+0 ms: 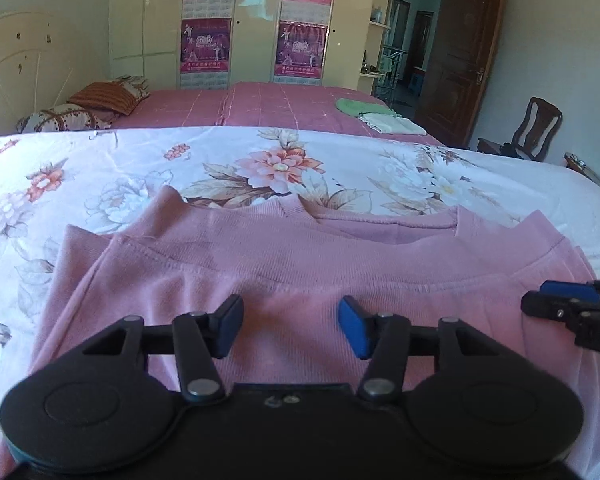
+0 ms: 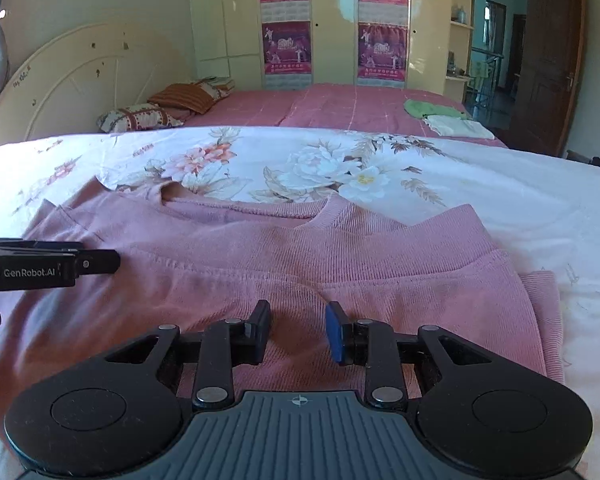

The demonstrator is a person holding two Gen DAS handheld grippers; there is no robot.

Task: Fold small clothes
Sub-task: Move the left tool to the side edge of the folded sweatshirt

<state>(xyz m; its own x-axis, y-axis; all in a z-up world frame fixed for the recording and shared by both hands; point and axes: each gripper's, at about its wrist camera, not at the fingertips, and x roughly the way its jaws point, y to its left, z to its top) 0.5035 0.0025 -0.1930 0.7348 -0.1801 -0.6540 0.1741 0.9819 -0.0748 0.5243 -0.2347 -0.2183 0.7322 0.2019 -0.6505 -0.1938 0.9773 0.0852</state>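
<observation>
- Pink knit top (image 1: 308, 264) lies spread on the floral bedsheet (image 1: 100, 168), its neckline on the side away from you, and part of it is doubled over, so a stitched hem crosses the middle of the cloth.
- Your left gripper (image 1: 291, 326) hangs just above the near part of the pink knit top, jaws spread apart, nothing between the blue pads.
- Your right gripper (image 2: 298, 332) sits beside it over the same near part of the pink knit top, released too, with bare cloth showing in the gap.
- From the right wrist view, your left gripper appears side-on at the left edge of the pink knit top (image 2: 260, 248); from the left wrist view, the right one pokes in at the right edge.
- Beyond the pink knit top, past the floral bedsheet, a pink plaid bedspread (image 1: 276, 108) carries a green cloth (image 1: 360, 107) and a white folded cloth (image 1: 394, 125), well apart from the top.
- Two pillows (image 2: 160, 114) rest far left of it, by the headboard (image 2: 80, 76).
</observation>
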